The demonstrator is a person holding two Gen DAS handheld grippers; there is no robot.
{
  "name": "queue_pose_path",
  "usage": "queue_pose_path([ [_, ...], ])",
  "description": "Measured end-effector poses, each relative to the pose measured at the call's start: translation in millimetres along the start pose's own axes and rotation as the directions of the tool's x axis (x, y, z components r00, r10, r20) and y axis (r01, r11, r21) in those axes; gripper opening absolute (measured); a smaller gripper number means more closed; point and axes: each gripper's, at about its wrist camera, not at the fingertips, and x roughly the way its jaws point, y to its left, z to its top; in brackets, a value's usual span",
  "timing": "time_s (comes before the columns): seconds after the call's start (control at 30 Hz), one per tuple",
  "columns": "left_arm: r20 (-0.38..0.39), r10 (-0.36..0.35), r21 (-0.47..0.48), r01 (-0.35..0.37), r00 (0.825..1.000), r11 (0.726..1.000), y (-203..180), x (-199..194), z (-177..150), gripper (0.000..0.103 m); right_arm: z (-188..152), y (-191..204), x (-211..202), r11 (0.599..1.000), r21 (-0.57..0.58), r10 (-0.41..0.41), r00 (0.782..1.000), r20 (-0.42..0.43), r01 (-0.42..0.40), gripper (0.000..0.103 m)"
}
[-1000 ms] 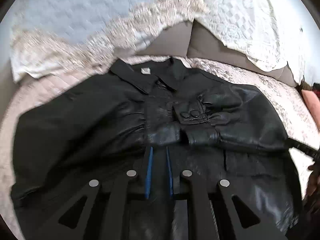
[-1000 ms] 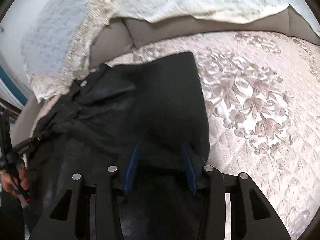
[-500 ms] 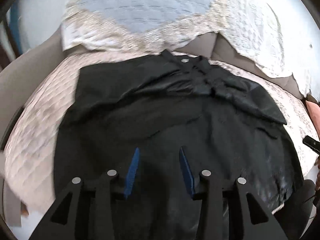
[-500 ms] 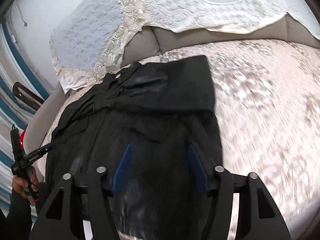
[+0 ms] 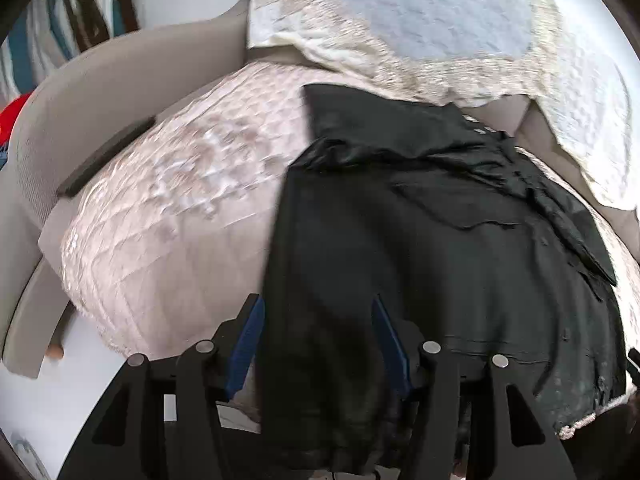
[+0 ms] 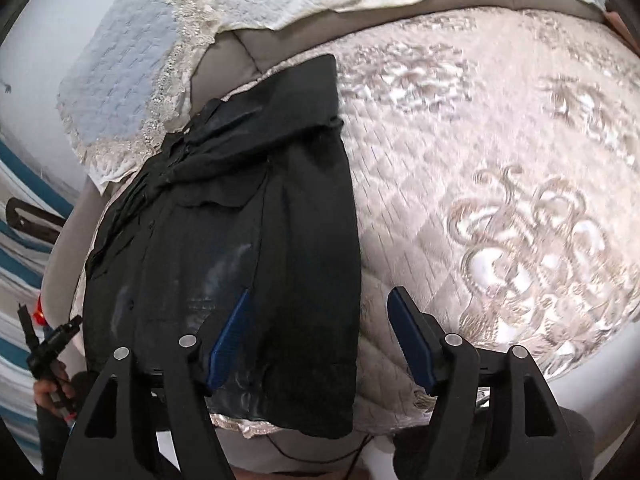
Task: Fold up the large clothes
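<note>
Jacket: a black jacket (image 5: 440, 240) is lying spread on the bed, filling the centre and right of the left wrist view and the left half of the right wrist view; its collar end is lying toward the upper part of both frames, just below the pale covers; its lower hem is hanging at the near edge of the bed at the bottom of both frames

Folds: one long side is lying turned over onto the body, making a straight edge that is running down the middle of each view; the shiny lining is showing near the bottom centre of the right wrist view

Bed: a pink quilted bedspread (image 6: 500, 200) with a flower pattern is lying under the jacket; it is showing bare at the left of the left wrist view and at the right of the right wrist view

Covers: a white and pale blue lace-edged cover (image 5: 420, 20) is lying across the top of both frames

Left claw: the left claw (image 5: 316, 344) is hanging at the bottom centre, its blue pads spreading apart; the jacket's straight edge is lying between them, the pads not pressing on it

Right claw: the right claw (image 6: 320, 340) is hanging at the bottom centre, its pads spreading wide; the jacket's folded edge is lying between them, unpinched

Person: a hand (image 6: 50, 392) at the lower left of the right wrist view is gripping a black handle
</note>
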Motion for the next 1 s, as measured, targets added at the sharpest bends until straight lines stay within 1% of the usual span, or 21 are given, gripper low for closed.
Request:
queue_pose_path([
  [0.07,-0.022,-0.009,-0.03,0.008,1.0,1.0,8.8,7.0,-3.4,0.058,-2.8,-2.8,5.7,1.0,0.012,-0.002,1.0,-0.016,0.002,0.07],
  [0.13,-0.041,-0.029,-0.07,0.027,0.999,0.997,17.0,11.9,-7.9,0.058,-6.2,-3.3,6.4,1.0,0.012,0.0,1.0,-0.005,0.0,0.07],
  [0.17,-0.03,-0.037,-0.076,0.035,0.999,0.996,18.6,9.5,-10.7,0.059,-7.3,-2.8,6.4,1.0,0.011,0.006,1.0,-0.01,-0.006,0.07],
  [0.27,-0.042,-0.051,-0.066,0.048,0.998,0.997,16.8,5.7,-18.1,0.062,-10.7,-0.9,4.7,1.0,0.008,0.026,0.999,-0.034,-0.026,0.07],
  [0.37,-0.065,-0.091,-0.068,0.086,0.994,0.994,15.6,0.9,-29.5,0.062,-17.4,4.8,6.7,0.997,-0.006,0.074,0.994,-0.076,-0.075,0.07],
  [0.47,-0.074,-0.143,-0.116,0.134,0.987,0.984,19.2,-2.7,-40.9,0.062,-24.8,11.8,7.2,0.994,-0.025,0.105,0.989,-0.1,-0.108,0.071],
  [0.57,-0.096,-0.179,-0.142,0.164,0.979,0.976,20.2,-3.3,-48.2,0.062,-26.3,13.9,8.7,0.989,-0.014,0.143,0.983,-0.112,-0.145,0.071],
  [0.63,-0.122,-0.185,-0.137,0.169,0.975,0.976,17.6,0.3,-51.8,0.062,-26.8,12.9,11.9,0.985,0.001,0.17,0.979,-0.115,-0.171,0.07],
  [0.7,-0.119,-0.181,-0.132,0.165,0.976,0.977,15.8,0.9,-53.5,0.062,-26.1,10.7,13.9,0.984,0.013,0.176,0.978,-0.108,-0.176,0.064],
  [0.73,-0.121,-0.178,-0.133,0.162,0.977,0.978,15.3,0.8,-53.2,0.062,-25.4,9.5,15.4,0.984,0.02,0.176,0.979,-0.106,-0.175,0.055],
  [0.77,-0.124,-0.178,-0.14,0.16,0.976,0.977,15.9,1.2,-52.0,0.06,-24.3,10.0,16.6,0.986,0.024,0.168,0.98,-0.106,-0.167,0.036],
  [0.8,-0.125,-0.179,-0.15,0.16,0.976,0.976,16.9,1.5,-51.3,0.058,-24.1,8.7,17.9,0.987,0.028,0.163,0.98,-0.114,-0.161,0.029],
  [0.83,-0.124,-0.182,-0.16,0.161,0.975,0.974,18.2,1.2,-51.0,0.053,-24.5,6.9,19.7,0.986,0.039,0.169,0.978,-0.126,-0.165,0.016],
  [0.87,-0.123,-0.184,-0.164,0.163,0.975,0.973,18.7,1.0,-50.5,0.045,-25.7,6.7,19.3,0.985,0.045,0.172,0.977,-0.13,-0.167,0.014],
  [0.9,-0.119,-0.188,-0.166,0.167,0.975,0.972,19.9,-0.7,-50.5,0.04,-26.7,7.1,18.4,0.985,0.04,0.172,0.977,-0.128,-0.168,0.013],
  [0.97,-0.103,-0.209,-0.17,0.189,0.973,0.967,21.3,-6.5,-50.0,0.017,-26.9,13.0,16.0,0.985,0.02,0.173,0.977,-0.121,-0.172,0.011],
  [1.0,-0.094,-0.217,-0.168,0.2,0.972,0.965,21.2,-9.8,-48.8,0.013,-26.7,14.3,14.1,0.983,0.022,0.186,0.976,-0.114,-0.184,0.01],
])
